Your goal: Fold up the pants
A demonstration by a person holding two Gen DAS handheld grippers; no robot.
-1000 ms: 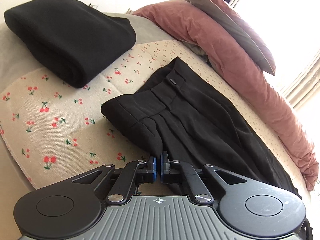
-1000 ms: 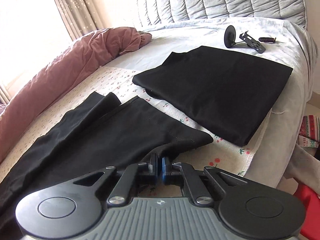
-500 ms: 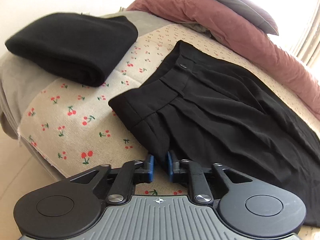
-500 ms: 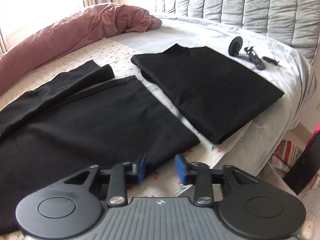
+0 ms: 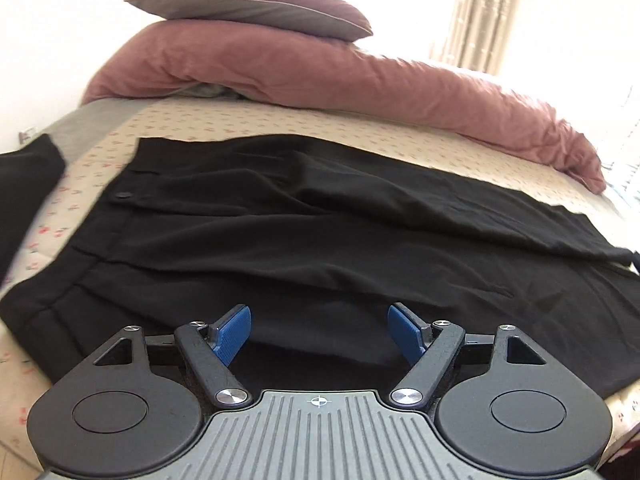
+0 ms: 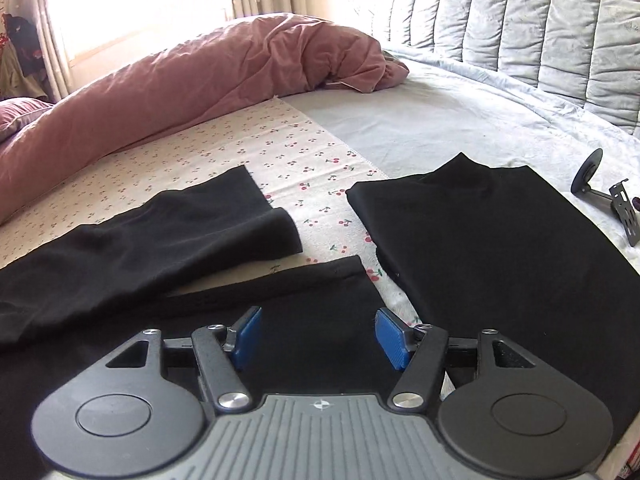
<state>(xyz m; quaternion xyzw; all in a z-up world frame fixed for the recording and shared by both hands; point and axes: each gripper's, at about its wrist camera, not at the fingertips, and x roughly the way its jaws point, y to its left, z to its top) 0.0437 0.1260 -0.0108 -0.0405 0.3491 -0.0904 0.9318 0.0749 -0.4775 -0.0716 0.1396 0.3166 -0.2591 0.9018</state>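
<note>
Black pants (image 5: 320,232) lie spread flat on a cherry-print sheet (image 5: 248,124) on the bed. The waistband with its button (image 5: 122,196) is at the left in the left wrist view. The leg ends (image 6: 240,216) show in the right wrist view, the two legs slightly apart. My left gripper (image 5: 319,330) is open and empty, just above the near edge of the pants by the waist. My right gripper (image 6: 318,334) is open and empty above the near leg's hem (image 6: 320,280).
A folded black garment (image 6: 500,260) lies right of the leg ends, another black garment (image 5: 24,184) left of the waist. A pink duvet (image 5: 320,68) with a pillow (image 5: 248,12) runs along the far side. A black phone mount (image 6: 608,200) lies on the grey sheet at the right.
Both grippers have let go of the pants and opened wide. The pants now lie flat on the sheet. Both cameras have swung to face across the bed.
</note>
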